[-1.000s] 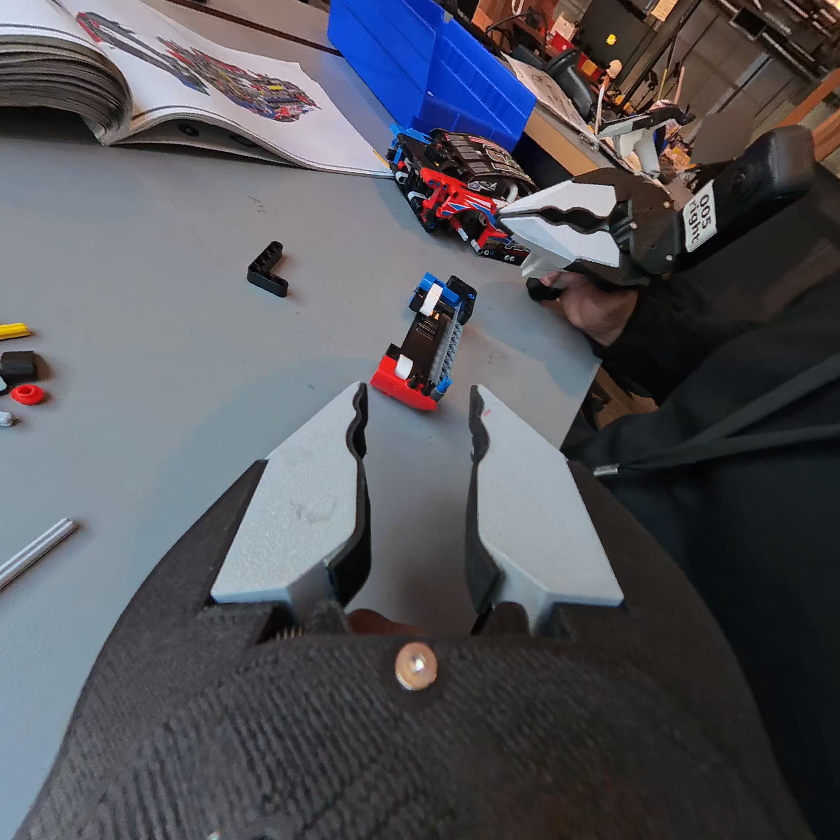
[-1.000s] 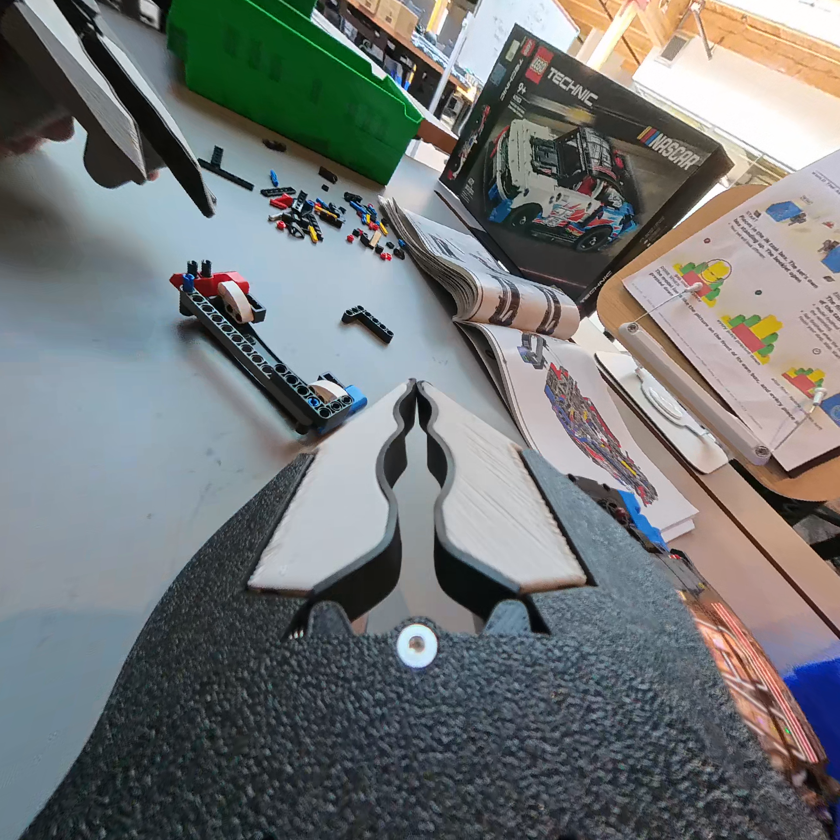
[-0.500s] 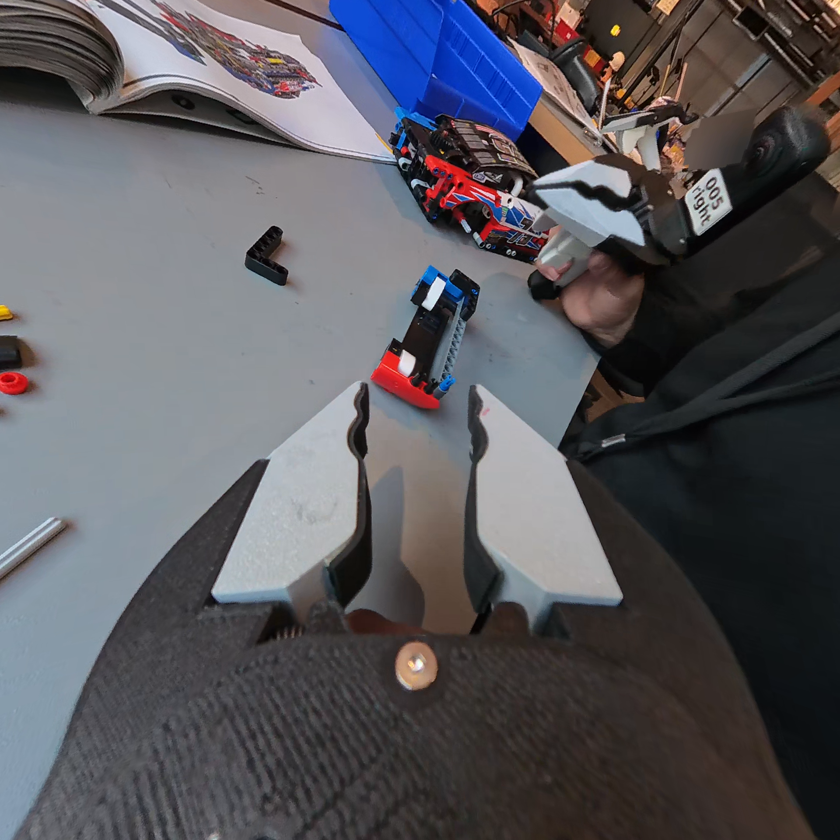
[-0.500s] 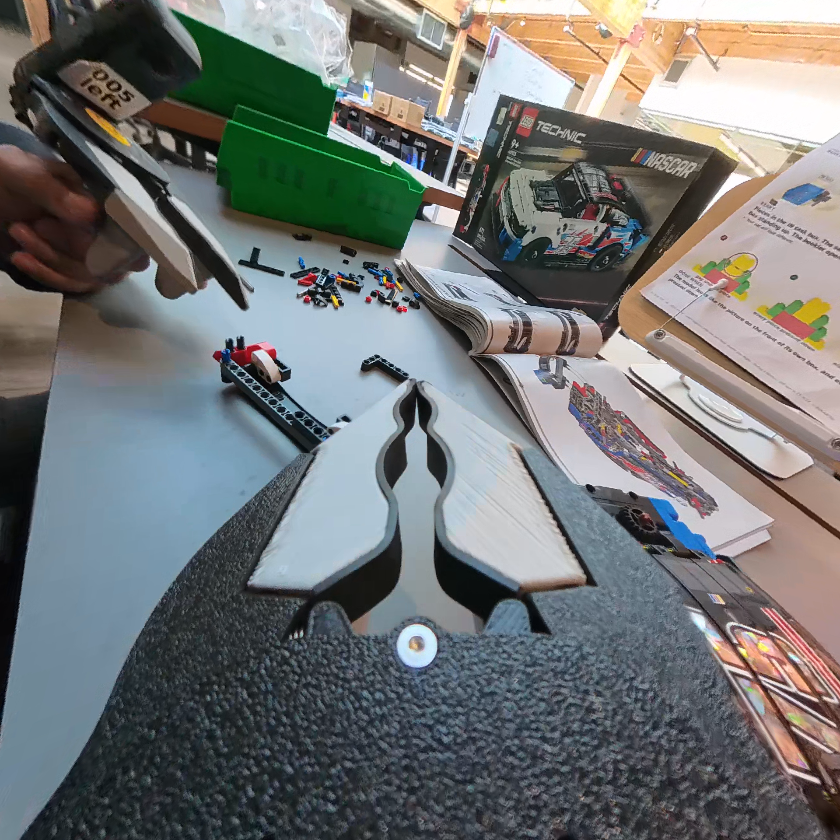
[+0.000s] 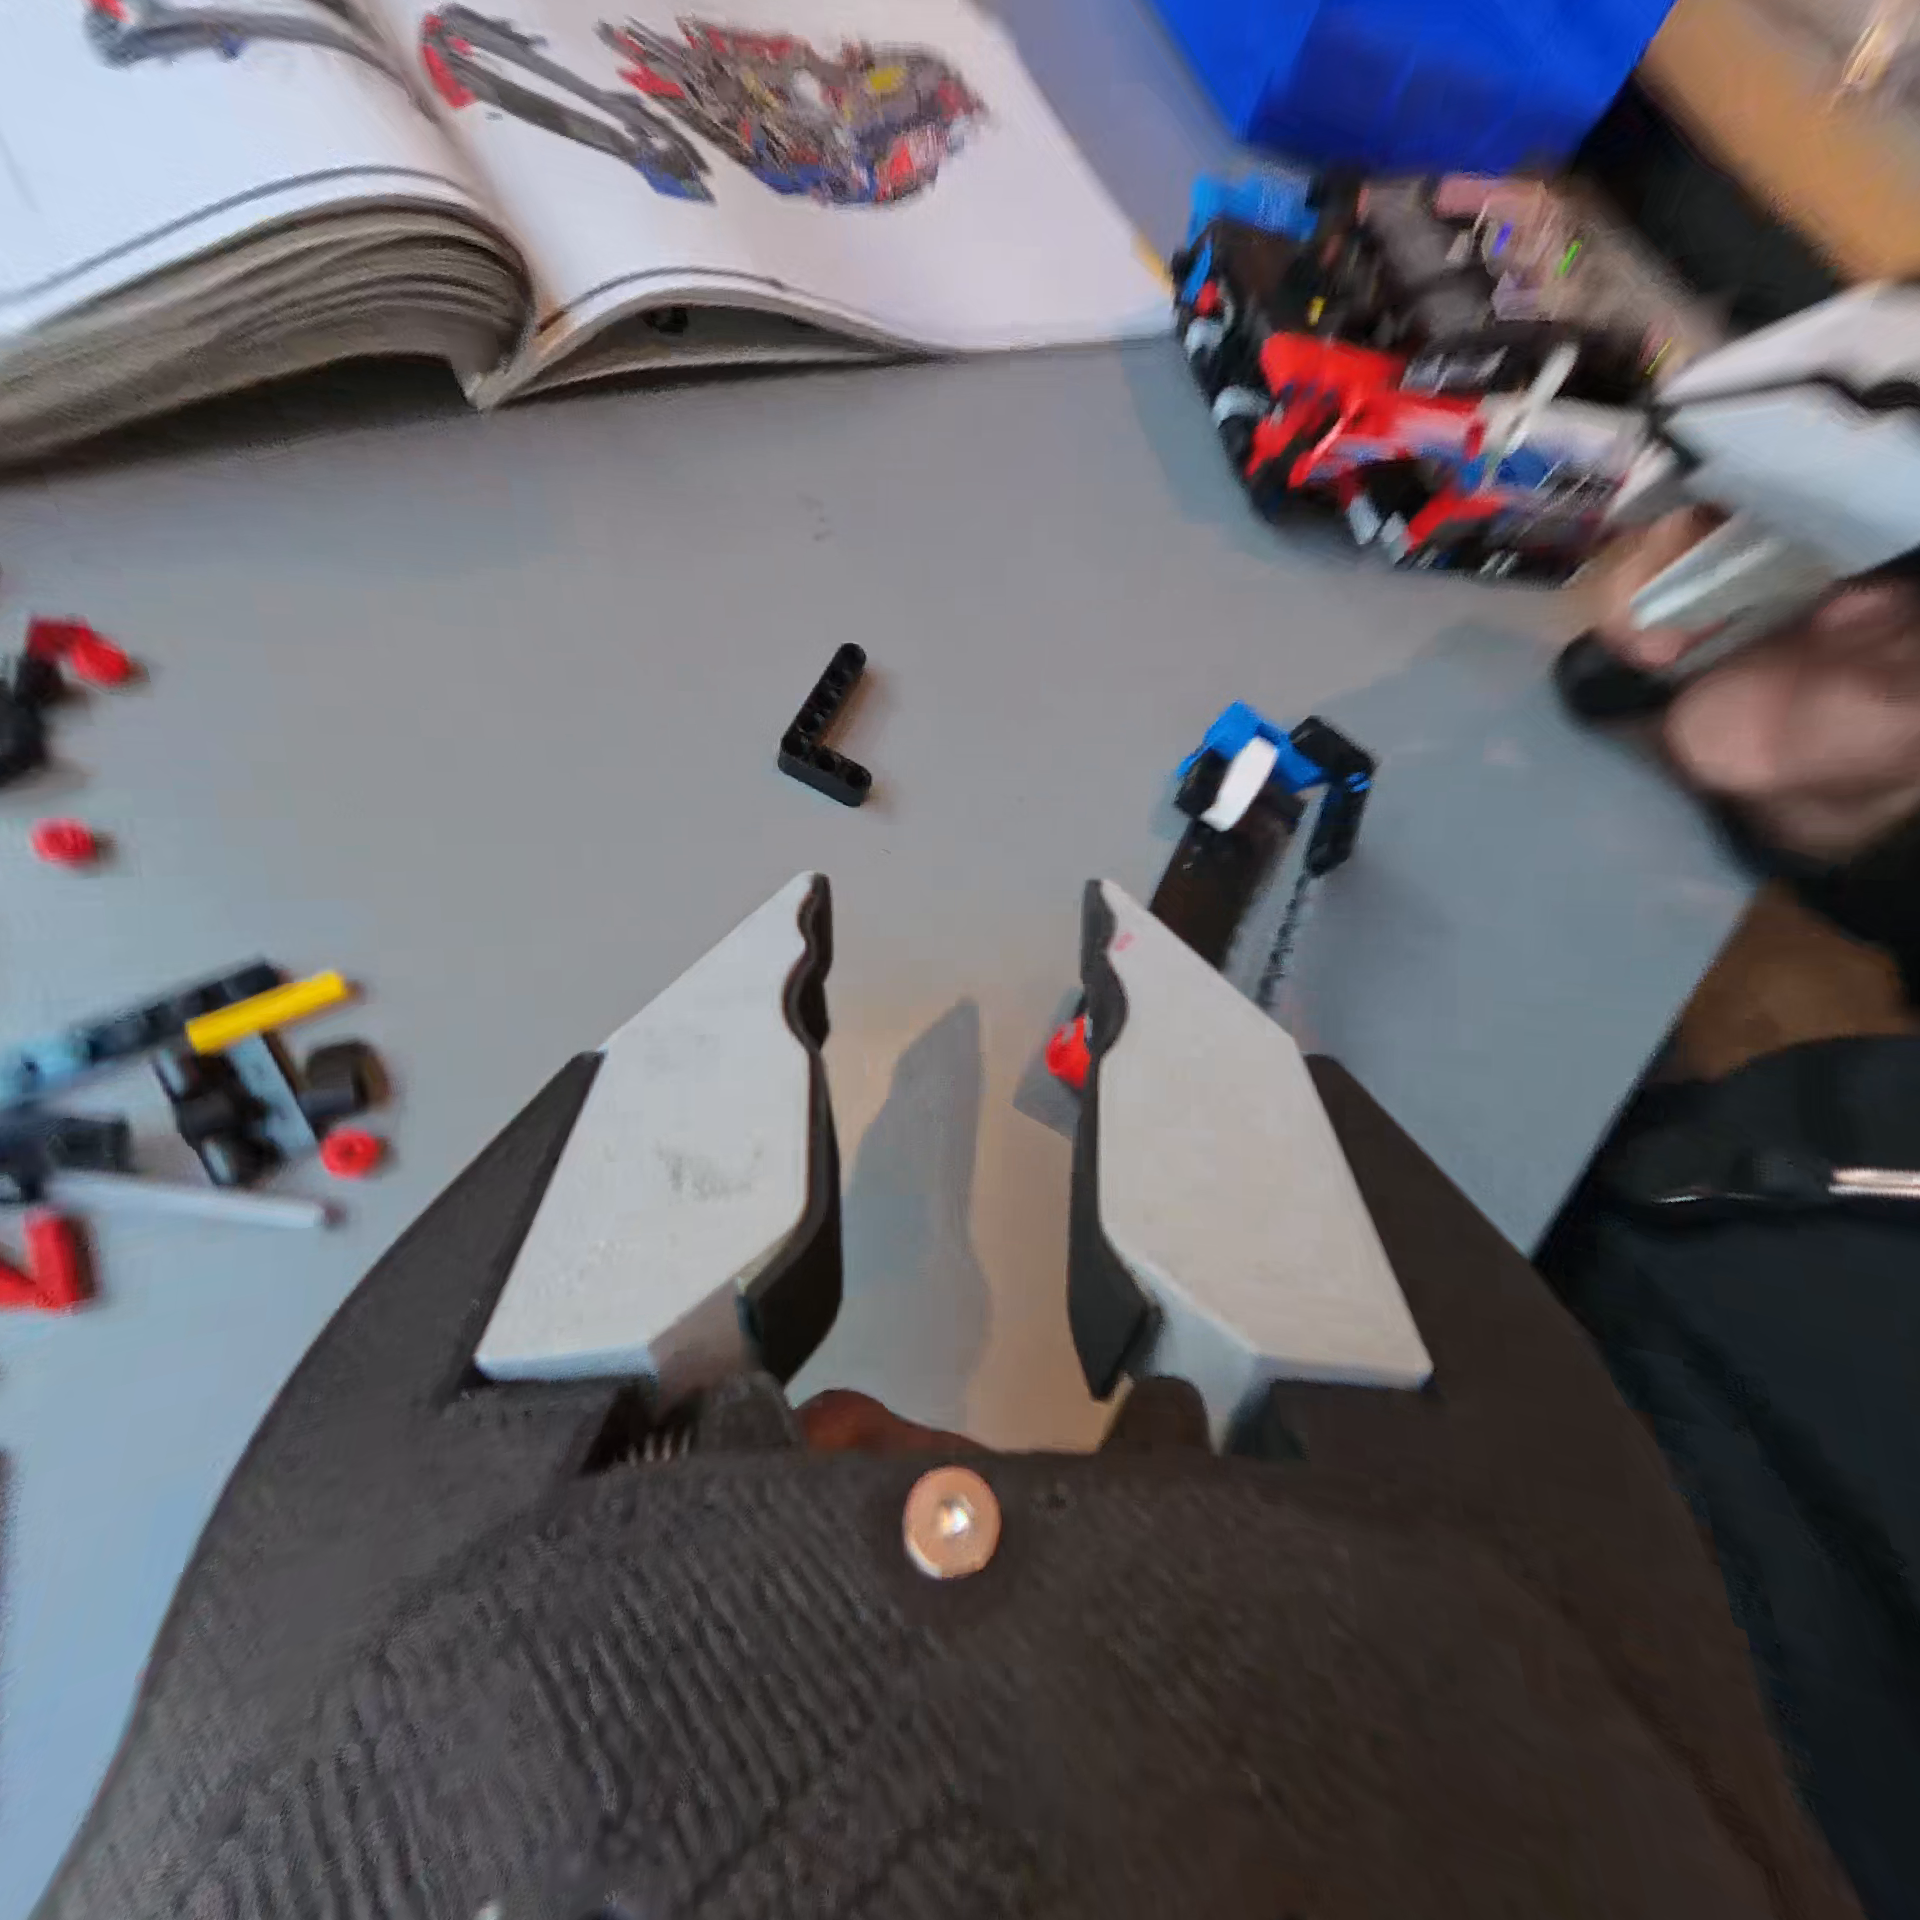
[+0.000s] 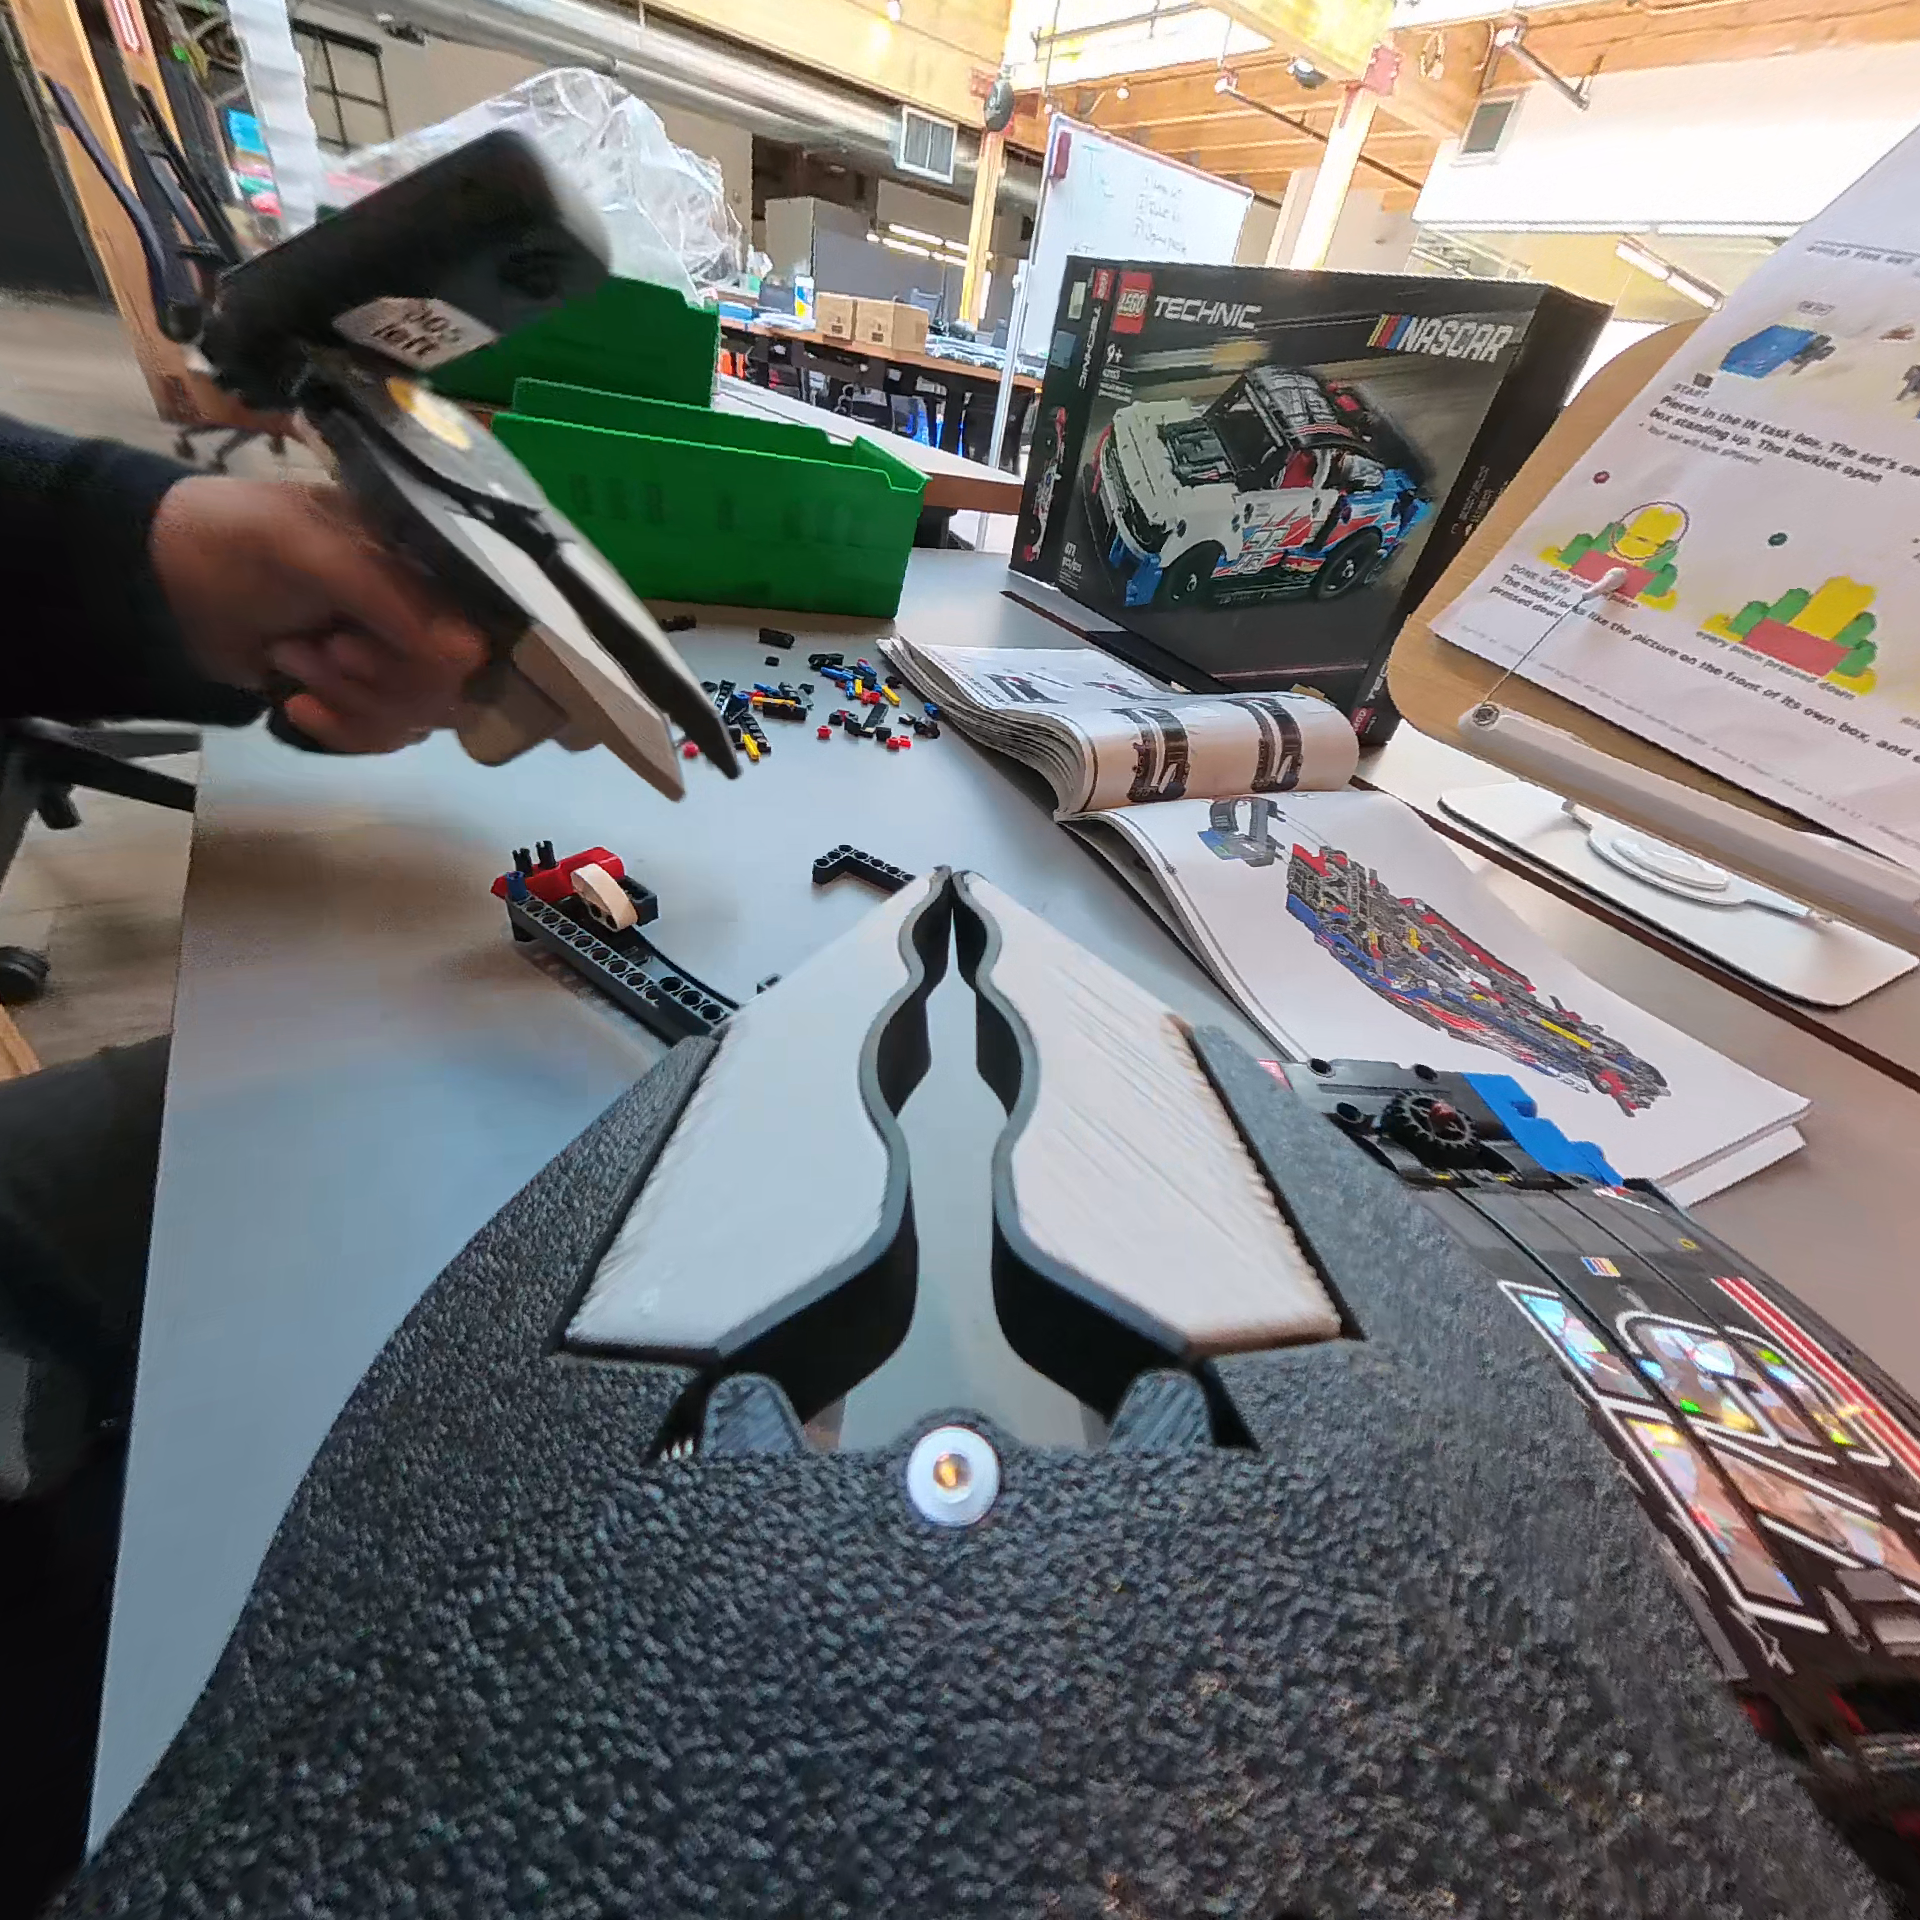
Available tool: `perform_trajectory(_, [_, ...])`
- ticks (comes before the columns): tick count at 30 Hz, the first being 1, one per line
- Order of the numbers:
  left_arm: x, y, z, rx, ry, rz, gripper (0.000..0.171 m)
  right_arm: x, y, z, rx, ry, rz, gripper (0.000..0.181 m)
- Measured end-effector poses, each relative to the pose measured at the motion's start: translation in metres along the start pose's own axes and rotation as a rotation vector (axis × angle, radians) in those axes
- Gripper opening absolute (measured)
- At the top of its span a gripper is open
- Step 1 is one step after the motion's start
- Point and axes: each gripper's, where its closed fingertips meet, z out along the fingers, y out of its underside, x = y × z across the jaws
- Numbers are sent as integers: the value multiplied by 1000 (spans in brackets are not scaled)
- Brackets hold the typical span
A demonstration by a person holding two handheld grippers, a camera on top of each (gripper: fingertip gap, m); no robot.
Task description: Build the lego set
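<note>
The left gripper (image 5: 951,914) is held above the grey table (image 5: 520,582) with its jaws set well apart and nothing between them; in the right wrist view it (image 6: 707,769) is seen raised clear of the table, gripped by a hand (image 6: 312,623). The right gripper (image 6: 951,883) is closed, fingertips touching, with nothing held. A long black lego beam assembly (image 6: 613,945), red at one end and blue at the other, is lying flat on the table just beyond the left gripper's right finger (image 5: 1226,1122), which covers part of its red end; in the left wrist view it (image 5: 1257,821) is partly hidden. A black L-shaped piece (image 5: 826,732) is lying near the beam assembly, apart from it, on the side toward the open instruction booklet (image 6: 1351,935). Loose small pieces (image 6: 821,707) are scattered farther from the beam assembly, toward a green bin (image 6: 707,499). A partly built car body (image 6: 1662,1330) is set beside the booklet, close under the right gripper. The set's box (image 6: 1278,457) is standing upright behind the booklet. A blue bin (image 5: 1403,73) is seen beyond the car body; that part of the left wrist view is blurred.
</note>
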Motion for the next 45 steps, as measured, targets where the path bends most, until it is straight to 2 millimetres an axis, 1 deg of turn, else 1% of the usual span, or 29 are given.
perform_trajectory(3, [-18, -4, 22, -162, -146, 226, 49, -2, 1, 1, -5, 0, -25, 0])
perform_trajectory(5, [-31, -14, 32, -202, -201, 311, 49, -2, 1, 2, -7, 2, -34, 0])
perform_trajectory(6, [-31, -19, 37, -210, -184, 313, 50, -2, 1, 2, -6, 3, -38, 0])
perform_trajectory(7, [-27, -19, 43, -227, -130, 286, 51, -2, 1, 3, -5, 5, -45, 0])
perform_trajectory(9, [-25, -13, 53, -282, -59, 221, 55, -2, 2, 4, -9, 8, -60, 0])
perform_trajectory(11, [-35, -5, 59, -317, -77, 237, 56, -3, 3, 6, -18, 15, -80, 0])
perform_trajectory(12, [-39, -7, 59, -285, -102, 256, 42, -4, 4, 6, -21, 17, -92, 0])
perform_trajectory(13, [-37, -6, 59, -265, -94, 262, 24, -5, 4, 7, -25, 20, -104, 0])
perform_trajectory(14, [-36, -5, 59, -247, -90, 264, 13, -6, 5, 7, -31, 21, -117, 0])
perform_trajectory(18, [-32, -3, 58, -190, -77, 267, 10, -16, 11, 12, -68, -1, -189, 0])
perform_trajectory(21, [-30, 0, 53, -178, -71, 244, 10, -32, 17, 17, -104, -67, -257, 0])
perform_trajectory(24, [-19, -5, 37, -165, -47, 225, 10, -44, 20, 27, -169, -118, -367, 3])
perform_trajectory(26, [-9, -14, 24, -142, -32, 209, 10, -44, 13, 37, -194, -136, -457, 9])
perform_trajectory(28, [8, -21, 12, -124, 25, 181, 10, -45, 5, 48, -199, -174, -484, 26])
perform_trajectory(29, [20, -21, 7, -129, 72, 167, 10, -46, 4, 53, -208, -187, -497, 36])
perform_trajectory(30, [28, -21, 3, -127, 93, 160, 10, -49, 3, 57, -216, -195, -519, 49])
perform_trajectory(31, [34, -20, 0, -120, 101, 162, 10, -57, 4, 60, -222, -223, -555, 54])
perform_trajectory(32, [40, -17, -3, -125, 118, 161, 10, -68, 4, 62, -215, -252, -605, 53])
perform_trajectory(34, [54, -11, -8, -135, 179, 127, 10, -86, 3, 65, -194, -274, -709, 42])
perform_trajectory(36, [70, -8, -14, -137, 266, 80, 9, -100, 8, 67, -213, -312, -796, 41])
perform_trajectory(39, [78, -1, -19, -160, 323, 57, 10, -103, 12, 72, -238, -311, -876, 38])
perform_trajectory(41, [81, 7, -21, -179, 343, 53, 10, -108, 9, 69, -217, -324, -891, 16])
perform_trajectory(42, [85, 11, -22, -187, 365, 46, 10, -111, 10, 67, -216, -335, -890, 11])
perform_trajectory(45, [88, 18, -22, -176, 385, 24, 10, -117, 16, 62, -256, -386, -840, 10])
